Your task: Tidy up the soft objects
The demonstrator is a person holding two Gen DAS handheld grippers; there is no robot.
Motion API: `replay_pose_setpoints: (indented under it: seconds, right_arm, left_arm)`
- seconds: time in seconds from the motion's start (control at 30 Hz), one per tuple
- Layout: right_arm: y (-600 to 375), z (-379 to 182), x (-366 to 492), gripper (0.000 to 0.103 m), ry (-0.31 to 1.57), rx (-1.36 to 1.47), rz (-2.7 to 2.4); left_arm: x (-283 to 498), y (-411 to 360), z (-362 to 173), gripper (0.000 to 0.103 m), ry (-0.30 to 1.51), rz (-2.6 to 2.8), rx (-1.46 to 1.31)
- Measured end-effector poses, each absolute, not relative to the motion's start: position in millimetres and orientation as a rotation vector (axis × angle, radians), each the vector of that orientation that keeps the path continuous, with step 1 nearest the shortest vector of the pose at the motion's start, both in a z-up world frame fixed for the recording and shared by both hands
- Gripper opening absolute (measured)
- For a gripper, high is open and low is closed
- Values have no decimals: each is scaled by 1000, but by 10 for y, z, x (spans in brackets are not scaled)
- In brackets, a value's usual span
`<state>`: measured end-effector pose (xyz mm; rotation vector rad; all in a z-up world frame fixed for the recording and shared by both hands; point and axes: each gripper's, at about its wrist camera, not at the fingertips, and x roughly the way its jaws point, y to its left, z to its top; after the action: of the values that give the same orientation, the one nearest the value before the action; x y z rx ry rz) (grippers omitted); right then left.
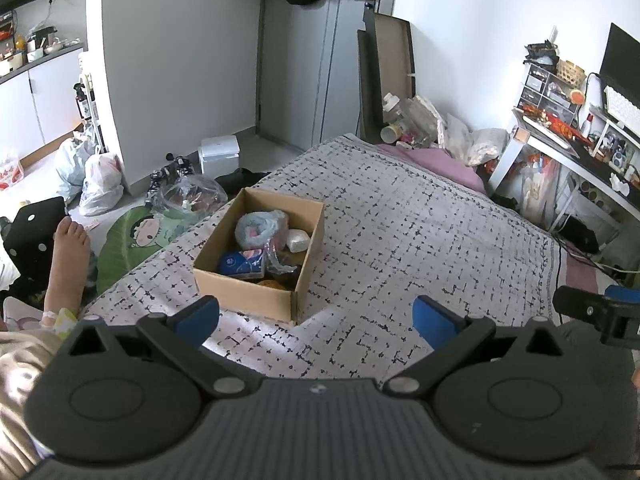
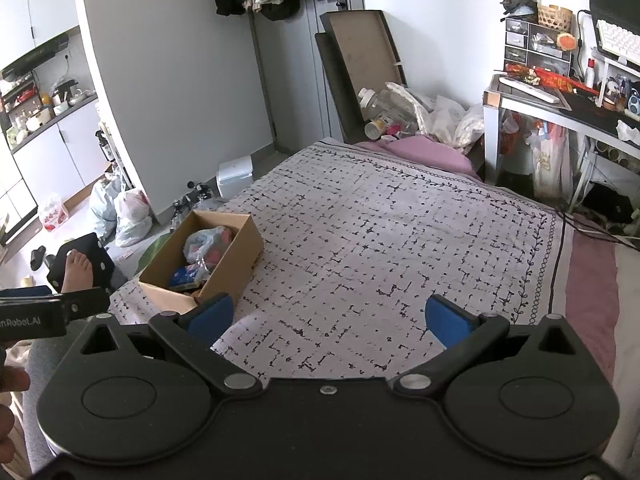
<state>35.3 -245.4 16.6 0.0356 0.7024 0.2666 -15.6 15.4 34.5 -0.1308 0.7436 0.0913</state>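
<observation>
Room, far left: a kitchen counter (image 1: 40, 60) with pots, white cabinets under it. Tied plastic bags (image 1: 94, 178) sit on the floor by the grey wall. A person's bare foot (image 1: 70, 256) rests at the bed's left edge, near a green leaf-shaped mat (image 1: 128, 240).

Surface: bed covered by a pale bedspread (image 1: 420, 232) with a black broken-grid print; a pink sheet (image 2: 588, 280) shows along its far and right edges.

Cardboard box (image 1: 240, 292): open top, standing on the bedspread near the left edge, ahead-left of both grippers. Inside it, soft items packed together: a grey-blue fluffy roll (image 1: 258, 228) in clear plastic wrap, a white bundle (image 1: 298, 240) beside it, and a blue printed pack (image 1: 242, 262) nearer the front wall.

Left gripper (image 1: 316, 316): blue fingers spread wide, nothing between them, held above the bedspread just short of the box.

Right gripper (image 2: 328, 320): fingers likewise spread, empty, over bare bedspread to the right of the box.

Far right: a cluttered desk (image 2: 560, 108) with drawers, a keyboard and a monitor.
</observation>
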Motion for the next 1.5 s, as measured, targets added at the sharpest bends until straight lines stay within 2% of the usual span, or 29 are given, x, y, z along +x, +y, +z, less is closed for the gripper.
replay_pose_setpoints:
  seconds: [1.5]
  right_arm:
    - [-2381,159,354,103,696,-4,261]
  left_arm:
    - [-178,211,301,102,758,98,-144]
